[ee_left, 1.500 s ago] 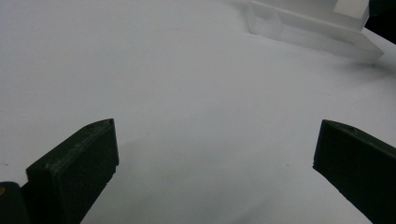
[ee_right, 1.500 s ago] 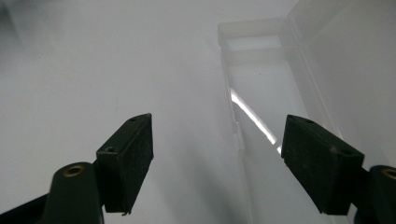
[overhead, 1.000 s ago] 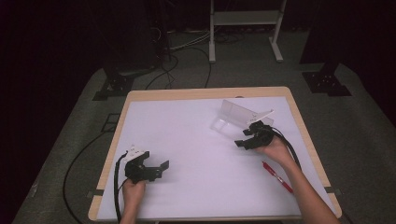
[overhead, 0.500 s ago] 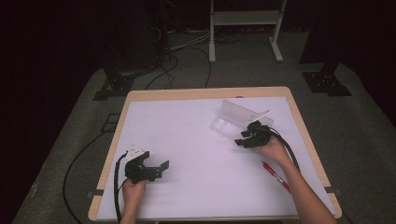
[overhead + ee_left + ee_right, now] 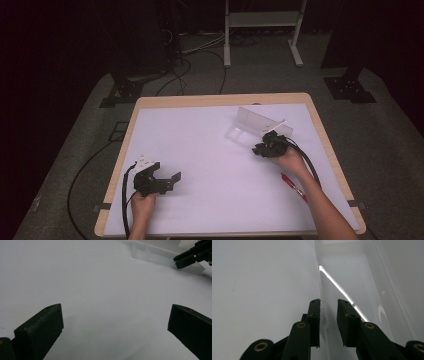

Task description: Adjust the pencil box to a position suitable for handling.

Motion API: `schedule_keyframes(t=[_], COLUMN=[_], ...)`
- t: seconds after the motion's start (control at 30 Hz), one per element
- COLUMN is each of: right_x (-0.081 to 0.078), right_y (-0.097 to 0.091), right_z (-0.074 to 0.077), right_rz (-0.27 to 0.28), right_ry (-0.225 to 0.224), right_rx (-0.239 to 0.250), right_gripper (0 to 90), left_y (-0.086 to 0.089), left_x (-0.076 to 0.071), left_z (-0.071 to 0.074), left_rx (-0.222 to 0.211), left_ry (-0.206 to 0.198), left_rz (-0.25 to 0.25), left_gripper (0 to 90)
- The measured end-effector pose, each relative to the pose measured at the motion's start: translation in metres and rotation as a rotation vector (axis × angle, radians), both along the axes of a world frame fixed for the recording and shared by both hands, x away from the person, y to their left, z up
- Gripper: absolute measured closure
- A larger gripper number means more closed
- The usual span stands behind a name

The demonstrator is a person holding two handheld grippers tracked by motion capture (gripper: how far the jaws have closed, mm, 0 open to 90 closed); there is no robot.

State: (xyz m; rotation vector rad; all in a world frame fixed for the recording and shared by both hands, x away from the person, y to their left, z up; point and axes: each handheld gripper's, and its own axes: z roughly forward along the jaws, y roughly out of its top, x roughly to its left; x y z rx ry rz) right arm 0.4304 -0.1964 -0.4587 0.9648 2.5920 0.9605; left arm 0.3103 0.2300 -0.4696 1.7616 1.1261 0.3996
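We've got the right hand-held gripper point(image 5: 266, 148) at the near edge of a clear tray point(image 5: 257, 125). In the right gripper view its jaws are narrowed to a slim gap w/ the tray's thin wall point(image 5: 323, 307) between them; whether the pads actually pinch it, we can't tell. The tray lies just ahead of that gripper, on the far right part of the white surface point(image 5: 210, 150).

The left hand-held gripper point(image 5: 167, 180) sits well apart on the other side, jaws spread wide, nothing between them.

A red pen point(image 5: 294, 186) lies behind the right gripper, beside the forearm.

Risks, as we judge them: the wall is thin, slick plastic, so a partial bite could let it slip out, or the tray could tip or skid if we lift by one edge. The forearm could also nudge the pen.

No brands, labels or writing readable anywhere.
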Motion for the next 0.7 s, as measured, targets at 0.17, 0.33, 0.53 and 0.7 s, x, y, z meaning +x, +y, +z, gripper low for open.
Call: schedule_keyframes(t=[0.17, 0.33, 0.53, 0.7], right_x=[-0.0001, -0.0003, -0.0012, -0.0035], right_y=[0.0009, 0.0021, 0.0038, 0.0067], right_z=[-0.0013, -0.0024, -0.0020, 0.0016], right_rz=[0.009, 0.015, 0.017, 0.018], right_ry=[0.000, 0.003, 0.001, -0.034], right_rx=[-0.008, -0.005, -0.015, -0.019], right_gripper=[77.3, 81.7, 83.4, 85.2], left_y=[0.0000, 0.0000, 0.0002, 0.0001], left_x=[0.0000, 0.0001, 0.0004, 0.0004], left_z=[0.0000, 0.0000, -0.0001, -0.0002], left_rx=[0.000, -0.003, -0.002, -0.001], left_ry=[0.000, 0.001, 0.003, 0.001], left_rz=[0.000, 0.002, 0.003, 0.003], left_gripper=[0.0, 0.0, 0.0, 0.0])
